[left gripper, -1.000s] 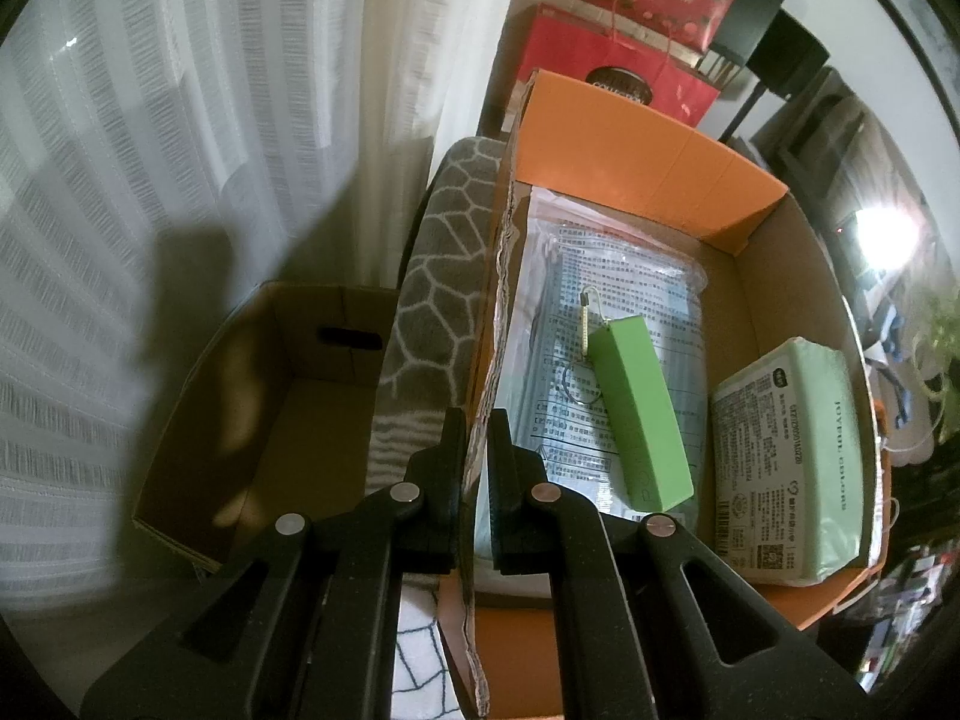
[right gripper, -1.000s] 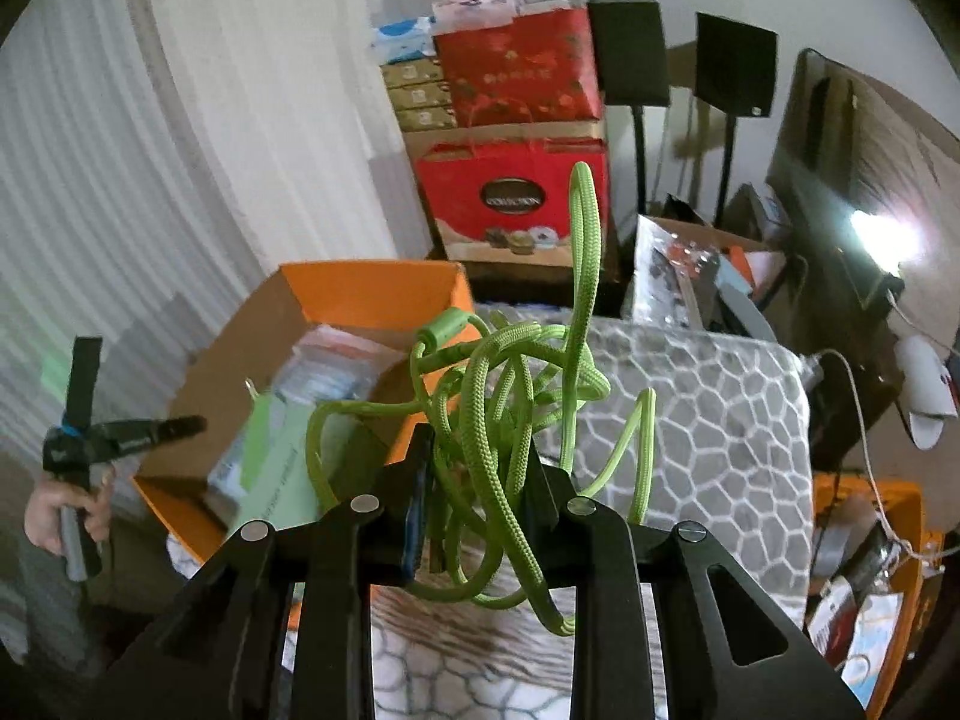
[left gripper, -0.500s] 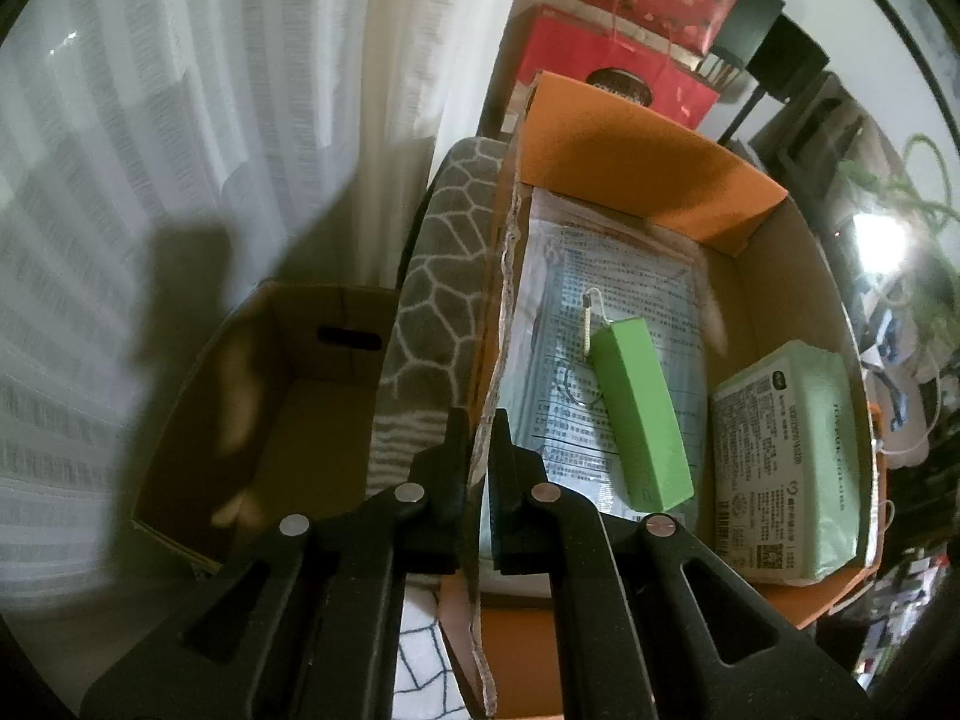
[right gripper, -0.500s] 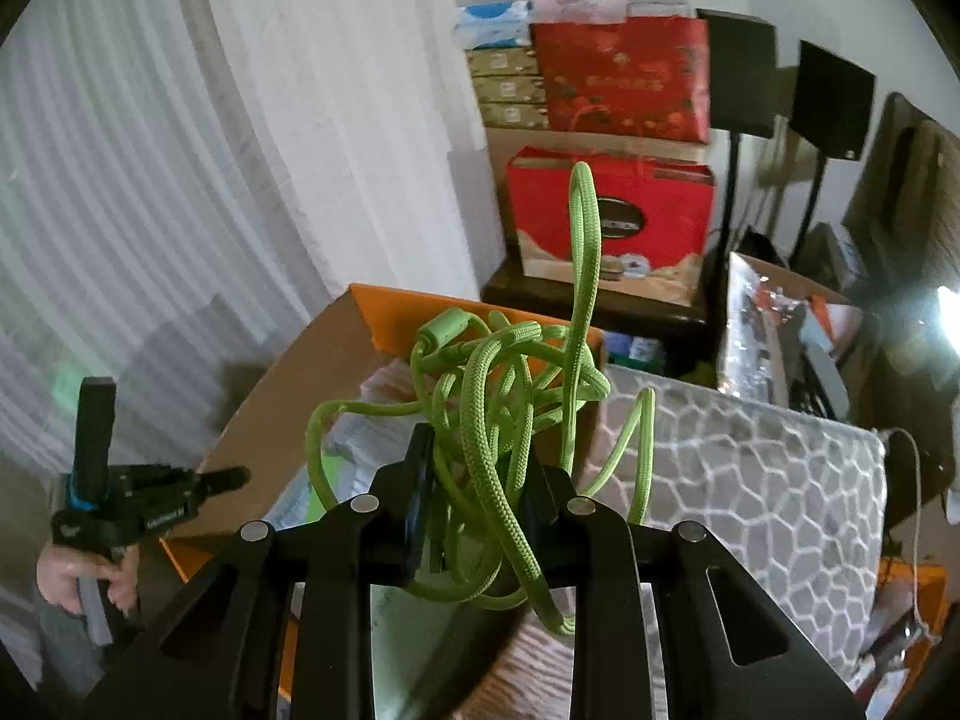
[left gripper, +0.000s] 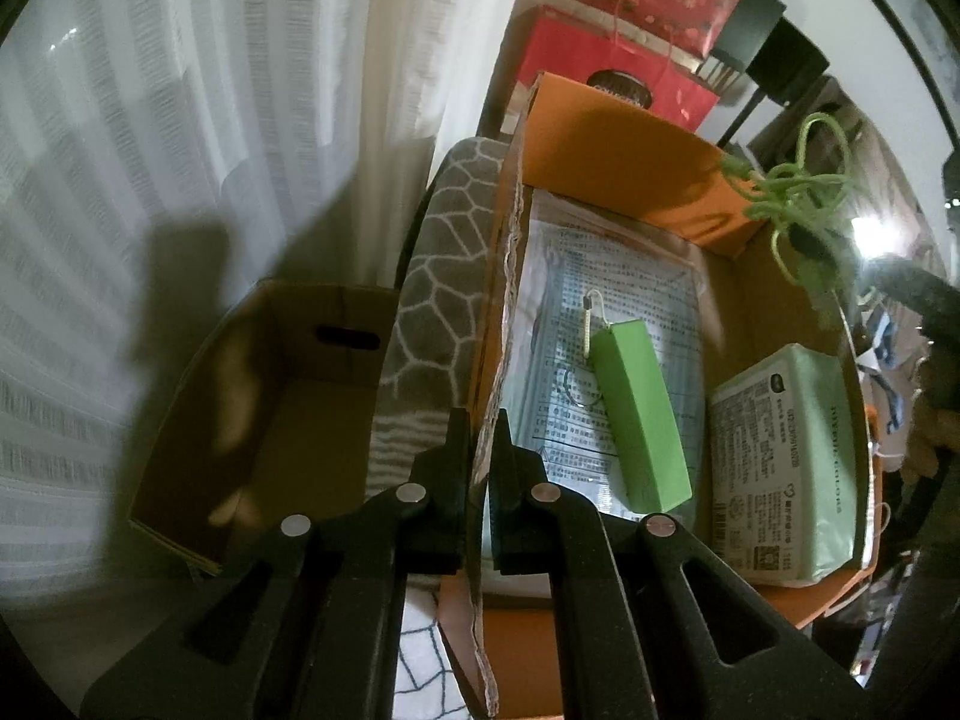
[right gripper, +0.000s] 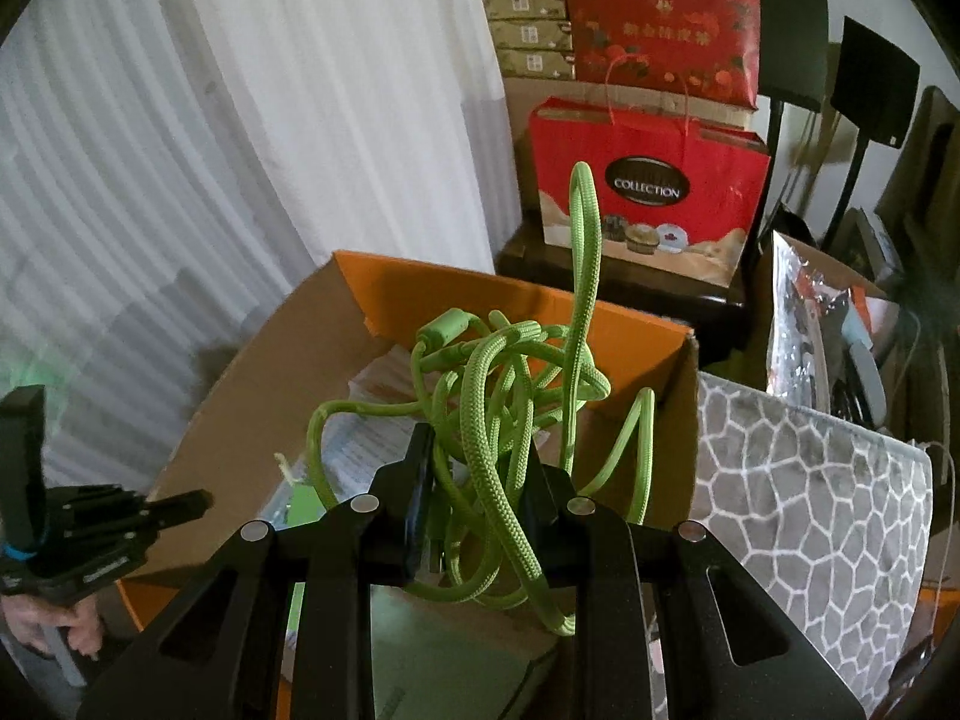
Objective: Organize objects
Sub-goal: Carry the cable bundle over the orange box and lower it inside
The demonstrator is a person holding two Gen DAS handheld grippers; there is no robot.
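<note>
The right gripper (right gripper: 477,474) is clamped on a tangled green braided cable (right gripper: 510,384), whose loops stand up over the open cardboard box (right gripper: 288,360) with orange flaps. The left gripper (left gripper: 480,450) has its jaws pressed together on the box's torn left wall. Inside lie a green power bank (left gripper: 639,414) on a plastic-wrapped printed packet (left gripper: 600,300) and, right, a pale green pack, perhaps tissues (left gripper: 786,468). A second, brown box (left gripper: 270,360) sits left of the grey patterned cushion (left gripper: 438,276).
</note>
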